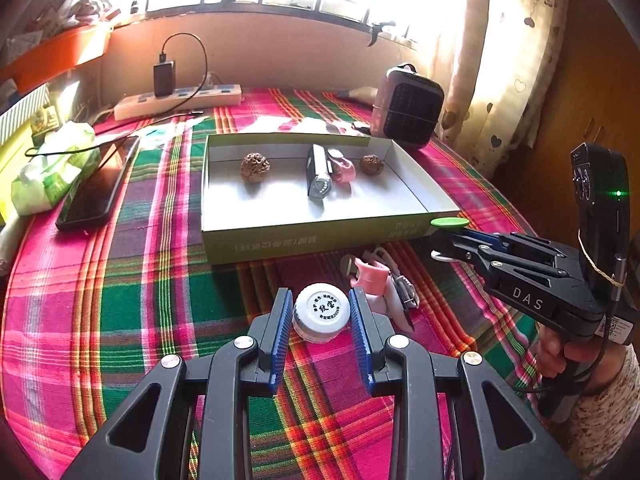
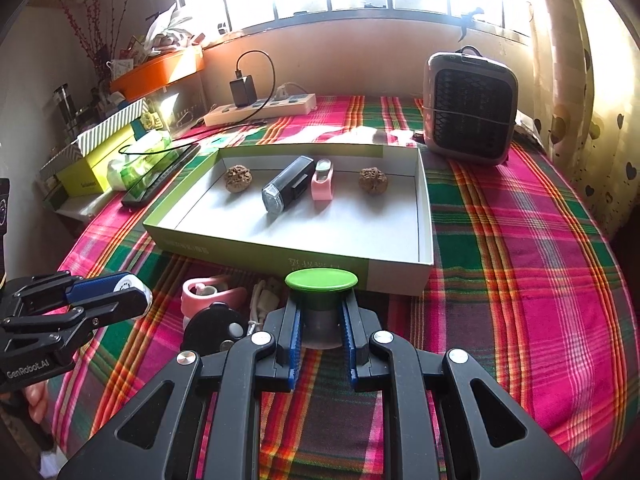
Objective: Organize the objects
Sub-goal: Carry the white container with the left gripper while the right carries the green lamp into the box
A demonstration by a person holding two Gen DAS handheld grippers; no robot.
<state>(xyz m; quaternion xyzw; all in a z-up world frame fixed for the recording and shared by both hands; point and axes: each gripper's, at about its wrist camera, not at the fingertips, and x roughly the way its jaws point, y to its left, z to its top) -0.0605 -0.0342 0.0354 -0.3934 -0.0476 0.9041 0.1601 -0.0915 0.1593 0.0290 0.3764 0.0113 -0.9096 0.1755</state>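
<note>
Both grippers loaded, short of the open box on the plaid-covered table. Left gripper: fingers pinching a white-capped jar. Right gripper: fingers pinching a green-lidded container at the box's near wall. Step in hand, likely: carrying both in. Next: lift over the wall, set down clear of the walnuts, flashlight and pink item.

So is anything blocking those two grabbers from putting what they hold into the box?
Nothing visible does. The left gripper holds the white-capped jar and the right gripper holds the green-topped piece, both just before the box. Only its low front wall lies ahead, and the near part of its floor is bare.
</note>
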